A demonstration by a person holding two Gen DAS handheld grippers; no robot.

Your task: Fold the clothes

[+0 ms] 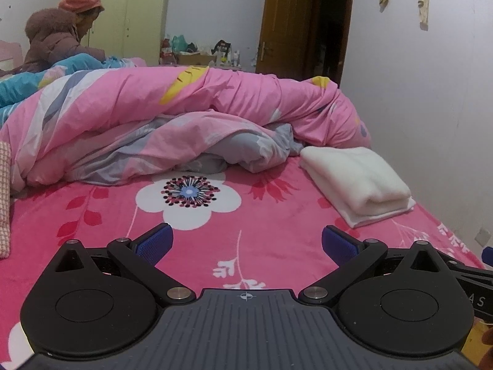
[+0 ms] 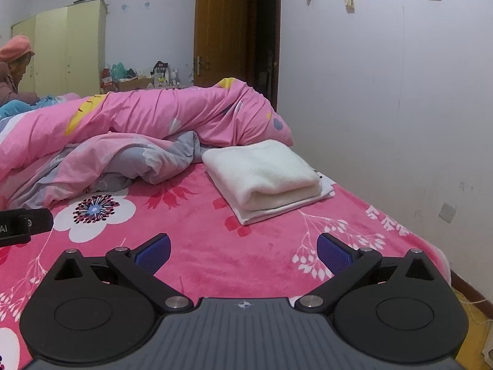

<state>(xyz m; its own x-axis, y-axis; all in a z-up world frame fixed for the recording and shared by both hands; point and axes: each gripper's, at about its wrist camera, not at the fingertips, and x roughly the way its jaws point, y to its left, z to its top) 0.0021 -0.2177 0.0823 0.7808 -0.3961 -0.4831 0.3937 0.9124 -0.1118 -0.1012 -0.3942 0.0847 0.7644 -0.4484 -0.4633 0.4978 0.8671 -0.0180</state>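
left gripper (image 1: 246,243) hanging over the pink floral bedsheet (image 1: 197,246) with blue pads spread wide and empty, rumpled pink duvet (image 1: 160,114) at 11 o'clock, folded white cloth (image 1: 357,182) at 1 o'clock by the wall, right gripper (image 2: 243,251) likewise spread, nothing held

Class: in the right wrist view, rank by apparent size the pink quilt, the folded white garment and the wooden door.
1. pink quilt
2. wooden door, though it stands farther off
3. folded white garment, though nearer
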